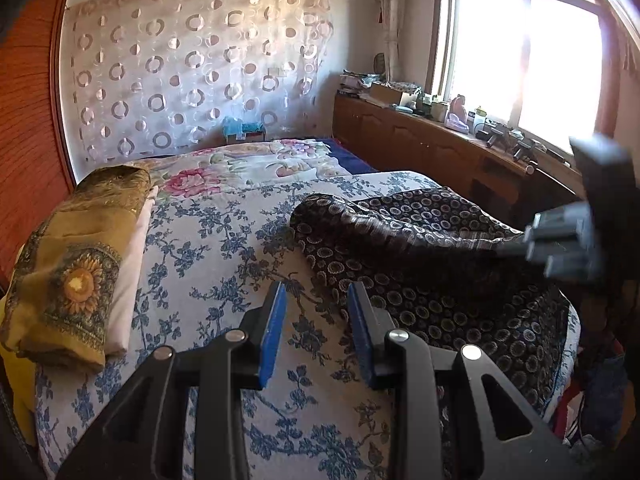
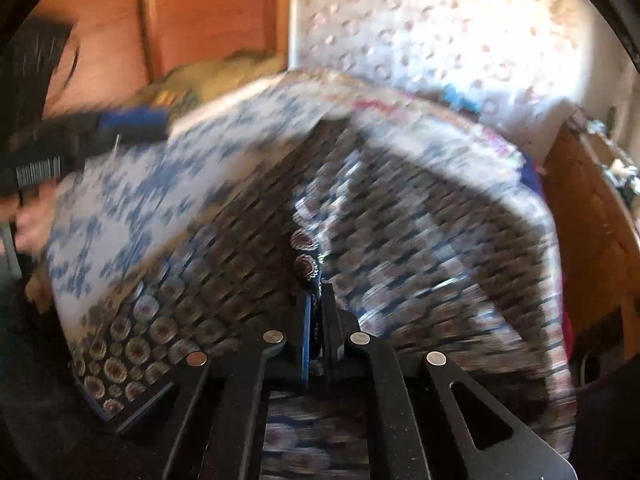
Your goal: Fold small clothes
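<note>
Dark garment (image 1: 432, 280) lies on the bed (image 1: 224, 240), on the window side, over the blue-floral bedspread. Fabric is black with small pale ring/medallion prints, thin and slightly glossy. Its long axis runs roughly from the near right edge of the bed toward the far middle; the far end is humped up in a rounded fold, and one corner is lifted toward the right.

Right tongs (image 2: 316, 312) are pressed together, pinching an edge of the garment; printed cloth shows between the blue pads. The right wrist view is heavily motion-blurred, so finer detail of the fold is unreadable.

Left tongs (image 1: 316, 296) are spread, nothing between them, above the bedspread just beside the garment's left edge.

Folded mustard sunflower-print cloth (image 1: 76, 264) sits on the bed's left side, well apart from the garment.
</note>
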`<state>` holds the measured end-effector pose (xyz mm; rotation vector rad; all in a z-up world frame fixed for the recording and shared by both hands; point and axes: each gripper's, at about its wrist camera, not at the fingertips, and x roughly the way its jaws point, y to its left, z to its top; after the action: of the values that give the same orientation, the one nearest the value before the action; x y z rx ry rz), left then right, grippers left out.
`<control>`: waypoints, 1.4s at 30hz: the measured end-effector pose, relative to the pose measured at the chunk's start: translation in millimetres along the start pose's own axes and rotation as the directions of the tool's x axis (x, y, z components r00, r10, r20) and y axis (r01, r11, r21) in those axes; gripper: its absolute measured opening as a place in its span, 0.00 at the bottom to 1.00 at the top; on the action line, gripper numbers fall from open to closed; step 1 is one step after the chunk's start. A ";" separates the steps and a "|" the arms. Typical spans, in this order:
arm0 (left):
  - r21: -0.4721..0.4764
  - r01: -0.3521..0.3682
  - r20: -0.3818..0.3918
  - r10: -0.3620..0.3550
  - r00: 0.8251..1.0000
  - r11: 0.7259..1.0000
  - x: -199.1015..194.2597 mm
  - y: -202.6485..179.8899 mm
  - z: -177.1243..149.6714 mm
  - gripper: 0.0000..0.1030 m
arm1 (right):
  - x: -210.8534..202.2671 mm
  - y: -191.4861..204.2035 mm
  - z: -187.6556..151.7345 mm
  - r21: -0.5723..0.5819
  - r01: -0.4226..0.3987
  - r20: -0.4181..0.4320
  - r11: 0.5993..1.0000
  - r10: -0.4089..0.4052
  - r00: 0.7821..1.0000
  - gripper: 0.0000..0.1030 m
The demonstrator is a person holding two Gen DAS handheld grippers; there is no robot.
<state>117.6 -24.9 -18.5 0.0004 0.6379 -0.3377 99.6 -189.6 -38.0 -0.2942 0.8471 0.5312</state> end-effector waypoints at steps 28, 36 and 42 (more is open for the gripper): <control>0.050 0.022 -0.114 -0.016 0.993 0.999 68.4 -19.6 12.7 0.30 | 6.7 -158.1 32.0 0.217 0.124 -0.013 0.968 -0.124 0.992 0.47; 0.060 0.028 -0.098 -0.022 0.995 0.998 58.3 -28.2 11.6 0.30 | 30.7 -126.5 16.0 0.117 0.104 -0.090 0.988 -0.094 0.991 0.00; 0.064 0.033 -0.084 -0.028 0.996 0.997 47.6 -32.1 7.0 0.30 | -8.9 -137.5 11.8 0.163 0.199 -0.019 0.966 -0.198 0.980 0.00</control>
<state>147.5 -70.7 -37.3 0.0675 0.7100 -0.3893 178.3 -301.6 -18.4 -0.2253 0.8477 0.2723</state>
